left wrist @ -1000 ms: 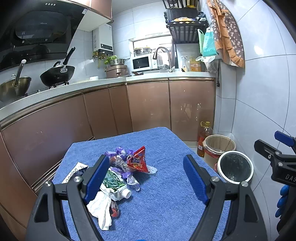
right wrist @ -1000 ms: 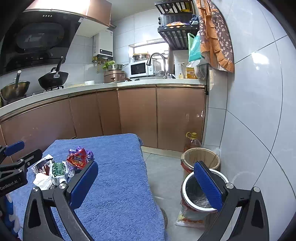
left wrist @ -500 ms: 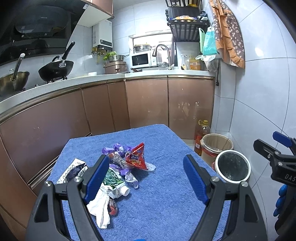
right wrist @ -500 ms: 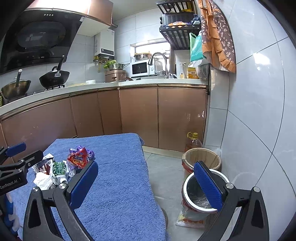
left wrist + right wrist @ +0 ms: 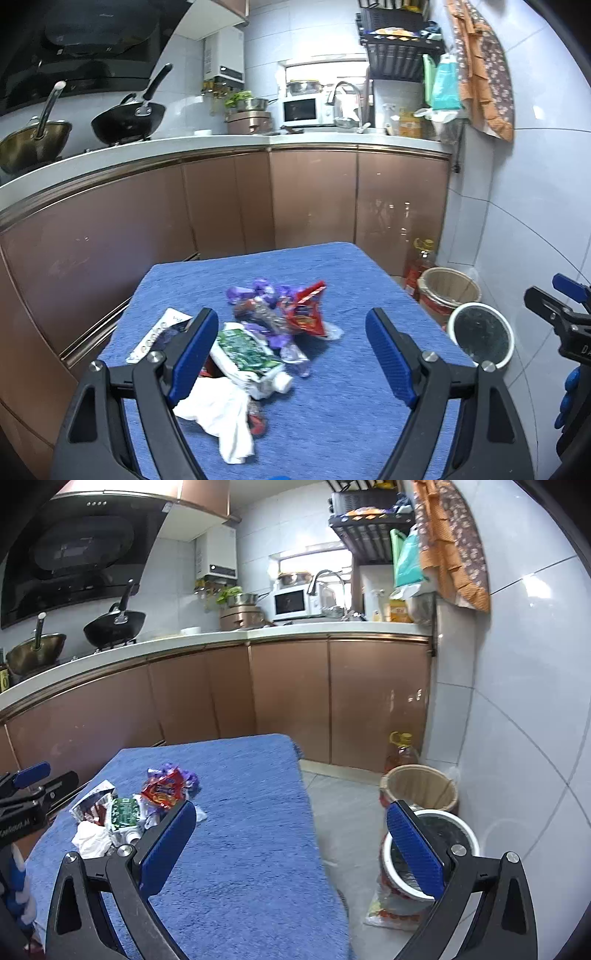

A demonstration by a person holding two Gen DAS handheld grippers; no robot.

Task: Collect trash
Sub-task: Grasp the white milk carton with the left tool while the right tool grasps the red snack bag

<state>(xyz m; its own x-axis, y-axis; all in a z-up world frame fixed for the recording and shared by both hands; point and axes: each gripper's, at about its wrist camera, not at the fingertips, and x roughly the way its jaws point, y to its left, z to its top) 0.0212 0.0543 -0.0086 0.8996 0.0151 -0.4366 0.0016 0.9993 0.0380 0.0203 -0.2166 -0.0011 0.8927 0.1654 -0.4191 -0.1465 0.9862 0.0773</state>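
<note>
the trash pile (image 5: 266,339) lies on the left half of the blue-covered bench (image 5: 351,406): white tissue (image 5: 221,417), green carton (image 5: 245,354), red snack bag (image 5: 304,314), purple wrappers (image 5: 258,291). the left gripper (image 5: 291,354) hangs over it, jaws wide apart, holding nothing. the right gripper (image 5: 291,842) hovers past the bench's right edge, jaws apart and empty. on the floor at right stands a white-rimmed bin (image 5: 461,823), a wooden bucket (image 5: 421,786) behind it

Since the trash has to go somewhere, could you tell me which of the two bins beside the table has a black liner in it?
The white-rimmed bin, nearer the right gripper, holds a dark liner; the tan bin behind it, by the oil bottle, shows none.
</note>
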